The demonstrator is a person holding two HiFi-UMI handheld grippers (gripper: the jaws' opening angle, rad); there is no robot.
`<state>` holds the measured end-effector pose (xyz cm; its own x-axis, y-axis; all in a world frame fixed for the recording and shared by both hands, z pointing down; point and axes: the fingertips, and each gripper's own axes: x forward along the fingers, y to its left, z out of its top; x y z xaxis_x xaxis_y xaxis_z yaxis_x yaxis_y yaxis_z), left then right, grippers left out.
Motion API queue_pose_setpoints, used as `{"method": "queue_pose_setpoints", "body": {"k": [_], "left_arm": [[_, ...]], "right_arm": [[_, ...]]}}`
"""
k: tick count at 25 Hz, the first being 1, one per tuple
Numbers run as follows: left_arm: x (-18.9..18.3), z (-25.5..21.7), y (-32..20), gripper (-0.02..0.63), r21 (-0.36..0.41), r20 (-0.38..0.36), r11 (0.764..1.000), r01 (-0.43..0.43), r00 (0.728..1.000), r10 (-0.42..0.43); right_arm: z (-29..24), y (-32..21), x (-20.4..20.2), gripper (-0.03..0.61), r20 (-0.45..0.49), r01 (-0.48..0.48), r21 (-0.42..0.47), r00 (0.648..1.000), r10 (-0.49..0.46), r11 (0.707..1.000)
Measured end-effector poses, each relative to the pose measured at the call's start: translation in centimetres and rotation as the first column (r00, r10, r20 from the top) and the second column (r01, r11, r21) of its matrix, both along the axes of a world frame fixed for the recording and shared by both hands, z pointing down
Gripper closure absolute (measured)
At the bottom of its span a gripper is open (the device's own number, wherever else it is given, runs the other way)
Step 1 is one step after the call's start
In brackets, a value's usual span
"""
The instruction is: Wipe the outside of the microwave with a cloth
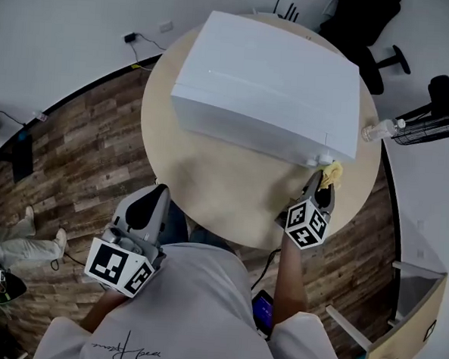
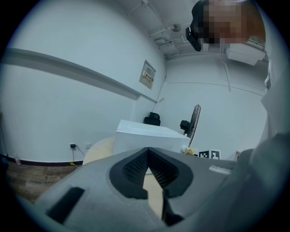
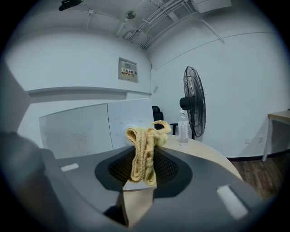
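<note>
1. Microwave (image 1: 268, 79): a white box on the round counter (image 1: 209, 189), with its long axis running across the person's view and its front face turned toward them.
2. The right claw (image 1: 325, 177) is clamped on a bunched yellow cloth (image 1: 332, 172). A wad of it sticks out past the tips.
3. The cloth is at the right end of the front face, low down by the corner. It is either touching the panel or just short of it; no view settles which.
4. In the right gripper view the front panel lies straight ahead of the cloth and stretches away to that claw's left, so most of the unwiped face is on that side. My judgement is that the coming stroke should run leftward along the long axis, with the cloth pressed flat against the panel.
5. The left claw (image 1: 157, 193) hangs back near the person's body, well apart from the microwave. Its pads are together with nothing between them. The right side is plainly the nearer one for this work.
6. A water bottle (image 1: 379, 131) lies near the counter's right edge, beyond the microwave's right end. A wide sweep around that corner could knock it.
</note>
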<state>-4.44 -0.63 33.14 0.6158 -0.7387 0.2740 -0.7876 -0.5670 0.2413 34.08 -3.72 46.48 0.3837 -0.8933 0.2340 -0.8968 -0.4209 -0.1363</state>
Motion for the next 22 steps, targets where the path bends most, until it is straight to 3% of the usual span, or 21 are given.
{"method": "queue_pose_setpoints", "body": {"k": [22], "left_arm": [[-1.9, 0.5, -0.2, 0.623, -0.019, -0.022, 1.000, 0.023, 0.999, -0.024]], "right_arm": [[-0.4, 0.3, -1.7, 0.457, 0.034, -0.060, 0.037, 0.998, 0.059, 0.997]]}}
